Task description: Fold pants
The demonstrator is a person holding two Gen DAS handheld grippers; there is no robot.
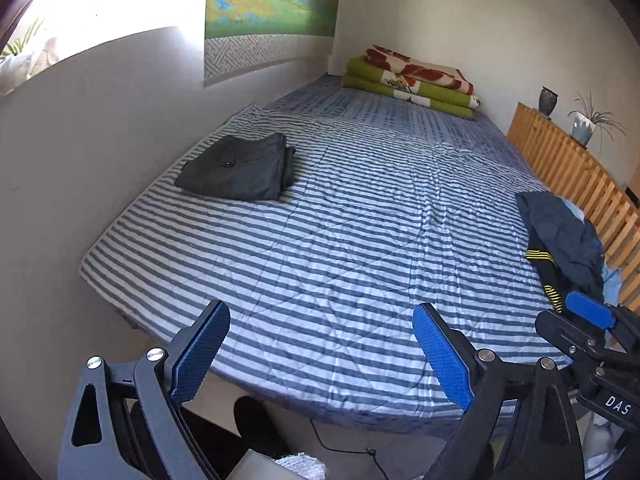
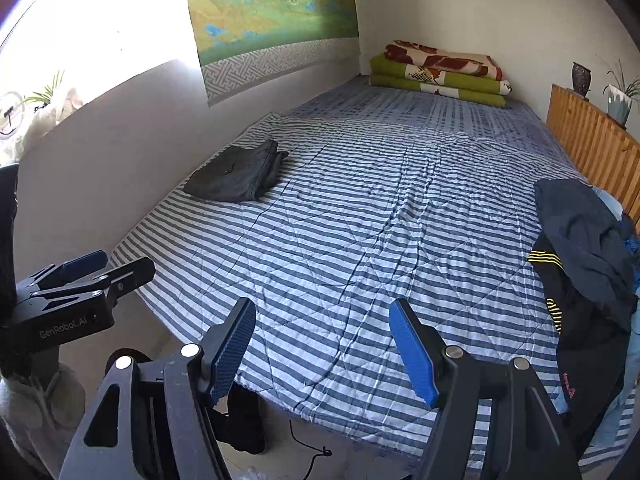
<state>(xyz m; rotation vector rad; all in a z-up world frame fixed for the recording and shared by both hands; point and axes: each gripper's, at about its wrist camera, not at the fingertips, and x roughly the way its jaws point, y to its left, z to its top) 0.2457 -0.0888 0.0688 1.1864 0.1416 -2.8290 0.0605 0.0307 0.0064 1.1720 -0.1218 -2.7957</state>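
both claws hanging spread wide and empty over the near edge of the striped bed (image 1: 320,260), left gripper (image 1: 320,348) and right gripper (image 2: 322,348) side by side. probably next up: the crumpled dark pants (image 2: 580,248) heaped at the right edge against the wooden slat rail (image 2: 592,140), looking soft, light and floppy, so best pinched at the waistband or a hem and dragged out. loads of open middle to spread on, folded dark pants (image 1: 240,168) parked far left near the wall.

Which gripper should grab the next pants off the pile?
Probably right. The unfolded clothes pile lies at the bed's right edge, on the right gripper side. The left gripper sits farther over. Both are open and empty.
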